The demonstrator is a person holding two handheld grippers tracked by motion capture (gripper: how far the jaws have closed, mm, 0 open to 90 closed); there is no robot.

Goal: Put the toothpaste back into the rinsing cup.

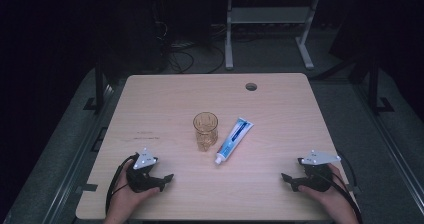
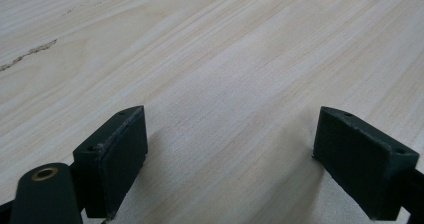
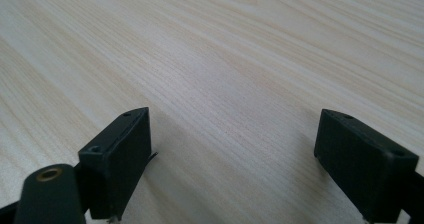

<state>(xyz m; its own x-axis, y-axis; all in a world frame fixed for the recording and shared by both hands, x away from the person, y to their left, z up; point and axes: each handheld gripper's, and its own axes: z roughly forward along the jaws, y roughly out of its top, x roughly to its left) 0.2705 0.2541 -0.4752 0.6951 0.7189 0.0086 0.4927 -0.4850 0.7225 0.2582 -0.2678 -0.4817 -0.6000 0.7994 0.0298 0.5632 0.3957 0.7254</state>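
An amber patterned glass (image 1: 205,130) stands upright near the middle of the wooden table (image 1: 165,99). Just right of it lies a white and blue toothpaste tube (image 1: 233,140), cap toward the front edge. My left gripper (image 1: 167,179) rests on the table at the front left, held by a hand, pointing right. Its jaws stand wide apart over bare wood in the left gripper view (image 2: 230,149). My right gripper (image 1: 286,179) rests at the front right, pointing left, and it is open with nothing between its jaws (image 3: 232,149).
A round cable hole (image 1: 251,86) sits near the table's far edge. Beyond the table are a white desk frame (image 1: 267,29) and cables (image 1: 180,59) on a dark floor. Bare wood lies between both grippers and the glass.
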